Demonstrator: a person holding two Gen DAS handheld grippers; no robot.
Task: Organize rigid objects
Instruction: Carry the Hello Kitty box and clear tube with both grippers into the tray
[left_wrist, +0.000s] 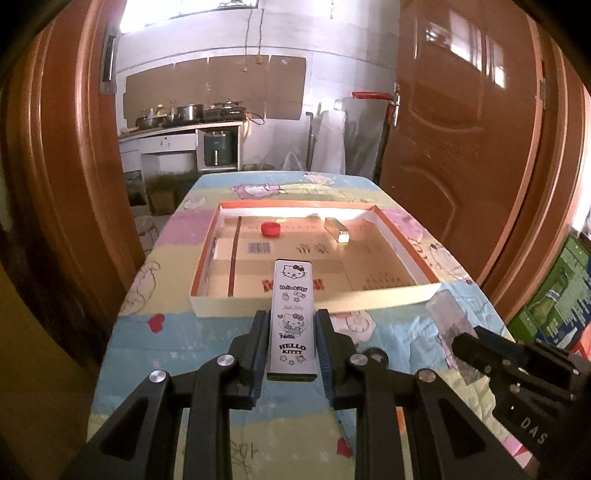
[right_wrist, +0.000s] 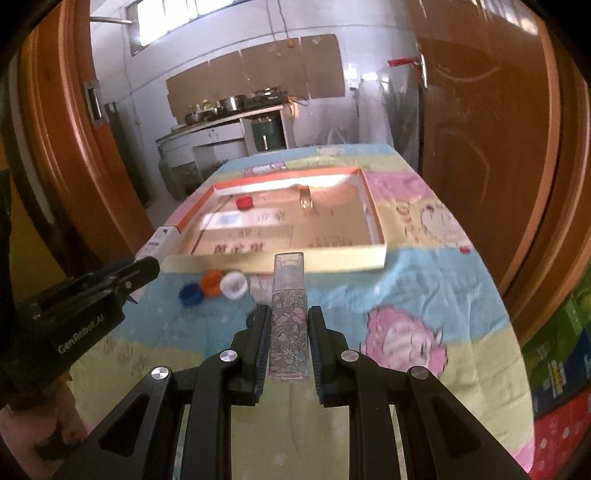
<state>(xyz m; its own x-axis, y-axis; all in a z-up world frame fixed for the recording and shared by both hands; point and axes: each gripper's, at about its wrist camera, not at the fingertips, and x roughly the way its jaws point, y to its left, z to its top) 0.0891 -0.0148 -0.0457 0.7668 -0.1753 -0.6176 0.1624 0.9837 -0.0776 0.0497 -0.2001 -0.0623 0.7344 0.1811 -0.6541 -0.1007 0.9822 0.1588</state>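
White Hello Kitty case (left_wrist: 291, 321) clenched in left gripper (left_wrist: 291, 332), floral spray bottle (right_wrist: 289, 317) in right gripper (right_wrist: 288, 332); both aimed at tray (left_wrist: 402, 229), 12 o'clock, for sorting.

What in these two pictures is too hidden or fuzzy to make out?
- Printed text on the tray floor: motion blur in the right wrist view.
- The gold block in the tray: too small in either view to identify.
- Rear sides of the Hello Kitty case: covered by the left tool.
- Lower sides of the floral spray bottle: covered by the right tool.
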